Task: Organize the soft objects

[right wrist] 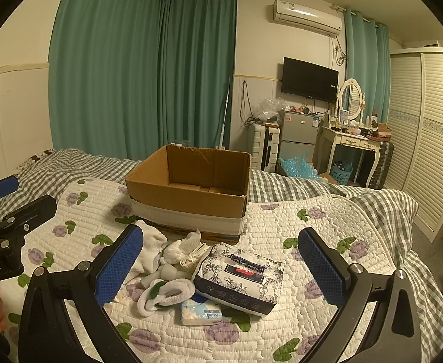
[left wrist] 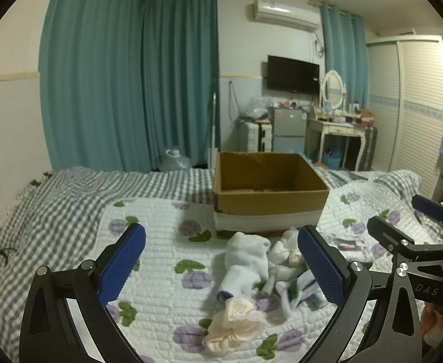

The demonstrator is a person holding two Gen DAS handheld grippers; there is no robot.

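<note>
Both grippers, left (left wrist: 221, 267) and right (right wrist: 221, 267), hover spread wide, holding nothing. Socks (left wrist: 245, 260) and a tissue pack (right wrist: 239, 278) lie heaped on the quilt (left wrist: 161, 233), just before the open box (right wrist: 191, 193).

Socks (right wrist: 164, 295) before box (right wrist: 188, 208); tissues (right wrist: 239, 278) right.

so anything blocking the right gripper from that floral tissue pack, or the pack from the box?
Nothing visible. The right gripper is open, with the tissue pack lying between its fingers' line of approach. The cardboard box sits just behind, open-topped, with only quilt between.
</note>
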